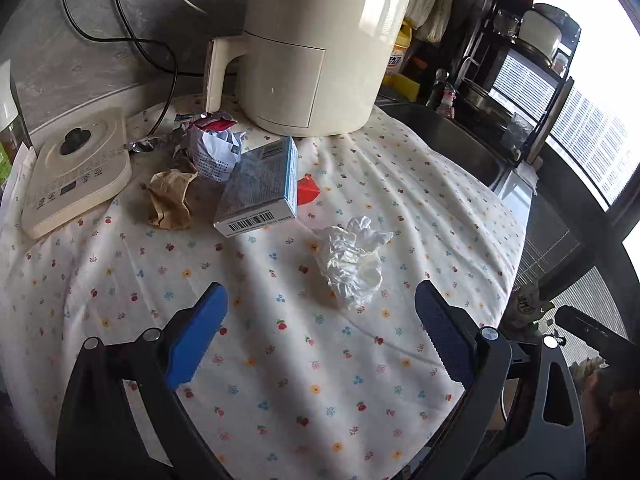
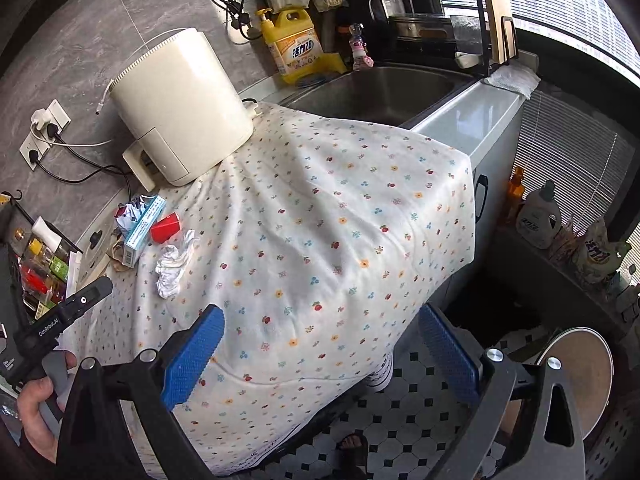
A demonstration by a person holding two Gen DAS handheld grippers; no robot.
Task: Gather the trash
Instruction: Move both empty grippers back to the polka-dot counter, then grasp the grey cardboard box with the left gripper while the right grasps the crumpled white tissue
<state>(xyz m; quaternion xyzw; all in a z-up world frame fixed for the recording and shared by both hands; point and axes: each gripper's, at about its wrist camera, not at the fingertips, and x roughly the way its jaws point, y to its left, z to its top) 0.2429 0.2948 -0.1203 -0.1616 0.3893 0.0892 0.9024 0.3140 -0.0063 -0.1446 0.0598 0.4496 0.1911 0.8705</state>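
Observation:
Trash lies on a floral tablecloth point(image 1: 280, 360). A crumpled white tissue point(image 1: 354, 264) sits just ahead of my open, empty left gripper point(image 1: 320, 308). Farther back lie a blue-and-white carton point(image 1: 260, 188), a red scrap point(image 1: 308, 189), a crumpled brown paper point(image 1: 170, 198) and a crumpled printed wrapper point(image 1: 214, 148). In the right wrist view the tissue point(image 2: 172, 266), carton point(image 2: 142, 228) and red scrap point(image 2: 165, 227) lie at the far left. My right gripper point(image 2: 320, 320) is open and empty over the cloth's front edge point(image 2: 320, 360).
A cream air fryer point(image 1: 316, 48) stands behind the trash. A cream kettle base point(image 1: 76, 172) sits at left. A steel sink point(image 2: 380, 92) and yellow detergent bottle point(image 2: 294, 42) are beyond the cloth. Tiled floor point(image 2: 400, 432) and a round bin lid point(image 2: 576, 376) lie below right.

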